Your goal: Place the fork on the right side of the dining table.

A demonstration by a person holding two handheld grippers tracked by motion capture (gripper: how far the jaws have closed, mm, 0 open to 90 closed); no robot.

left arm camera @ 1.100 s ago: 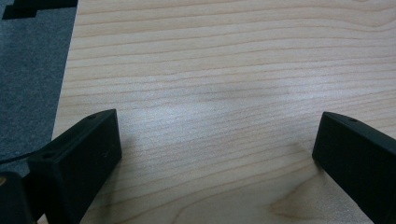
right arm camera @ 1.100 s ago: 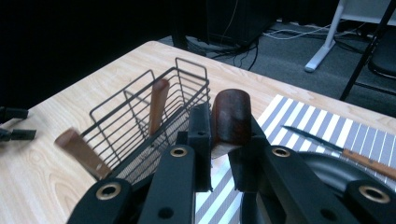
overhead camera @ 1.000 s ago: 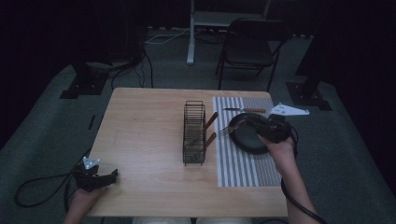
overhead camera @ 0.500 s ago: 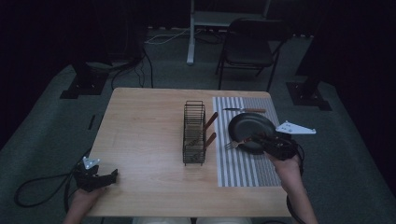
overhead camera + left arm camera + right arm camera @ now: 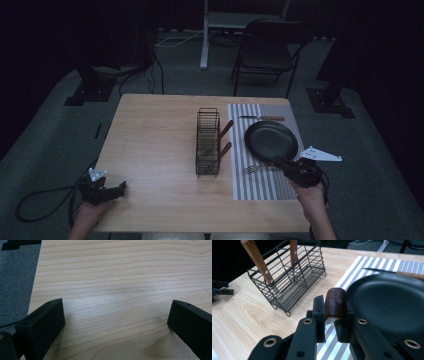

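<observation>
On the right part of the light wooden table (image 5: 155, 135), the right gripper (image 5: 289, 167) has its two black jaws closed on the brown wooden handle of a metal fork (image 5: 256, 168). From the high view, the fork lies almost level above the grey and white striped placemat (image 5: 260, 187), with its prongs pointing to the left, and its handle end is just beside the near rim of the round black plate (image 5: 271, 140). From the right gripper view, the rounded end of the fork handle (image 5: 335, 302) stands up between the jaws, and the plate is directly to its right.

Behind the plate, a knife with a brown wooden handle (image 5: 261, 118) lies across the far part of the placemat. Left of the placemat stands a black wire cutlery rack (image 5: 207, 142), and two utensils with brown wooden handles (image 5: 224, 131) lean out of it toward the plate.

Near the front left corner of the table, the left gripper (image 5: 100, 189) rests low at the edge. Its jaws are wide apart, and between them I see bare wood in the left gripper view.
</observation>
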